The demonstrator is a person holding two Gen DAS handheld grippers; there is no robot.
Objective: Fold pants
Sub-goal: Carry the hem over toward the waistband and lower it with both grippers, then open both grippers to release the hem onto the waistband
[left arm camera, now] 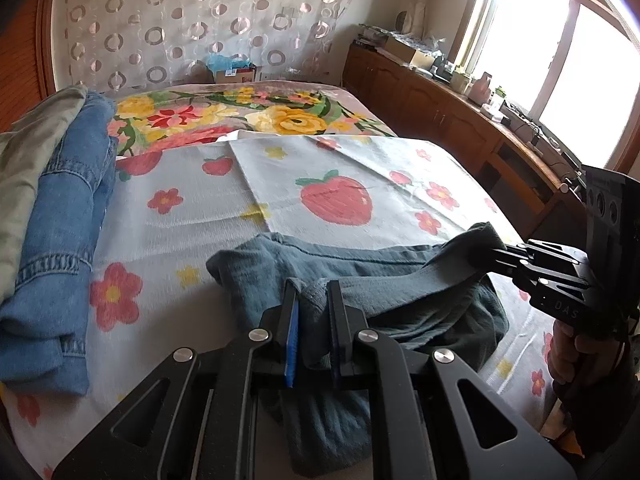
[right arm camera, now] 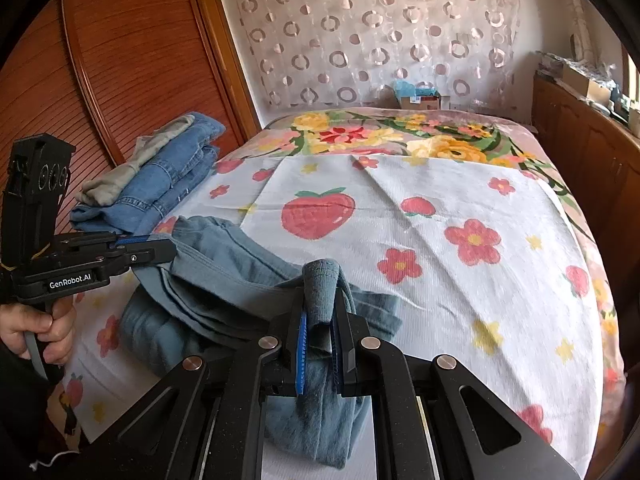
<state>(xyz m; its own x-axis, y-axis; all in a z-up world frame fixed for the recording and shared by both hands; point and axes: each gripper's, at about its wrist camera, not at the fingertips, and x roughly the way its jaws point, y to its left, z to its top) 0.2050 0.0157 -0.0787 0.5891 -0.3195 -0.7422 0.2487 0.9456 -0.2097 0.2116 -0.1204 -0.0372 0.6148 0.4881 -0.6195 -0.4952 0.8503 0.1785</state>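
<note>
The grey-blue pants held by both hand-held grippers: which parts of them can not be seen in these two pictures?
- Left wrist view: the lower part of the grey-blue pants is hidden behind the left hand-held gripper.
- Right wrist view: the right hand-held gripper covers the fabric under it.
- Both views: the full length and the number of layers cannot be told, since the fabric is bunched.

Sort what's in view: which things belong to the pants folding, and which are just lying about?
In the job:
grey-blue pants
left gripper, shut on the pants
right gripper, shut on the pants
strawberry-print sheet, the folding surface

Lying about:
folded blue jeans
grey-green garment
cardboard box
</note>
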